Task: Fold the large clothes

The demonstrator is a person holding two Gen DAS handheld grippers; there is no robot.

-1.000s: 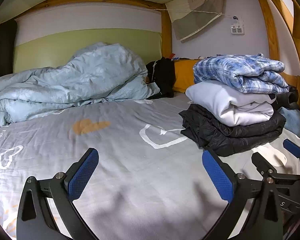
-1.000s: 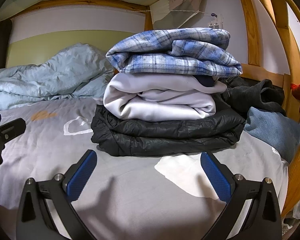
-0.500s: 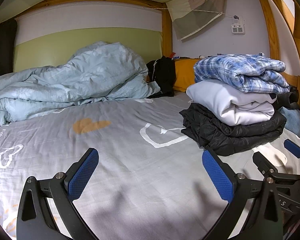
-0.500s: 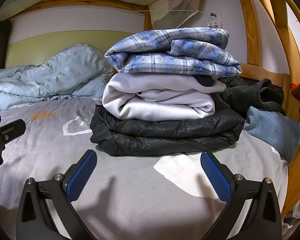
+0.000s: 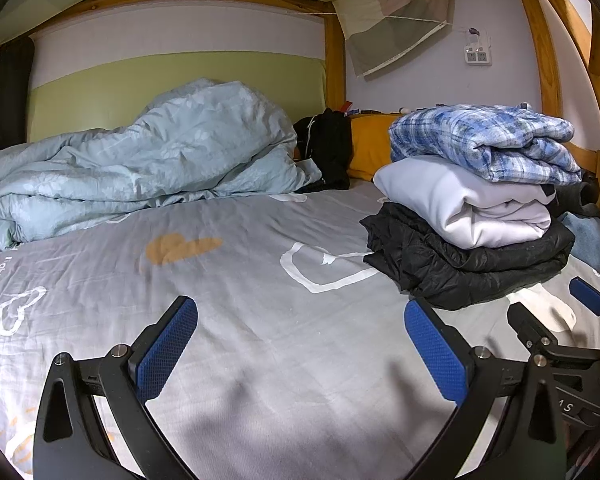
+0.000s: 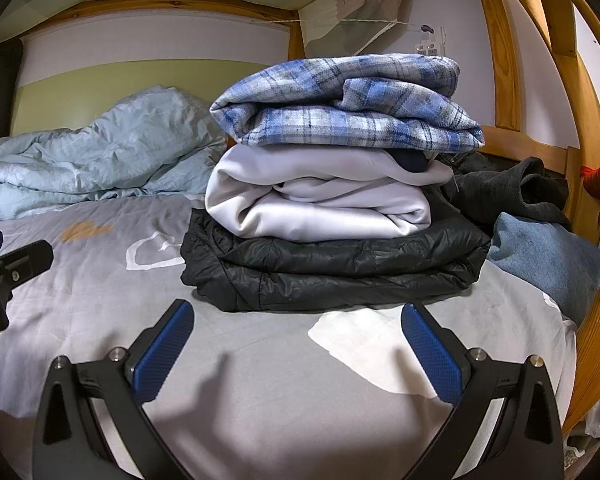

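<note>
The bed (image 5: 260,280), covered by a grey sheet printed with white and orange hearts, fills the lower and middle part of both views inside a wooden frame (image 6: 500,60). A crumpled pale blue duvet (image 5: 160,160) lies along the back, at centre left in the left wrist view and at middle left in the right wrist view. The folded stack sits on the sheet at right of centre in the left wrist view and at the centre of the right wrist view: a black jacket (image 6: 340,272) at the bottom, a white garment (image 6: 320,200) on it, and a blue plaid shirt (image 6: 348,112) on top. Just right of the stack, unfolded, lie a dark grey garment (image 6: 516,192) and, in front of it, blue jeans (image 6: 548,256). A black bag (image 5: 328,144) and an orange pillow (image 5: 370,144) rest against the back wall, between the duvet and the stack in the left wrist view. The left gripper (image 5: 300,344) hovers over bare sheet at the bottom of its view, fingers (image 5: 168,348) spread wide and empty. The right gripper (image 6: 298,348) hangs just before the jacket's near edge, fingers (image 6: 432,352) likewise spread and holding nothing. A white socket strip (image 5: 478,54) hangs on the wall at upper right.
</note>
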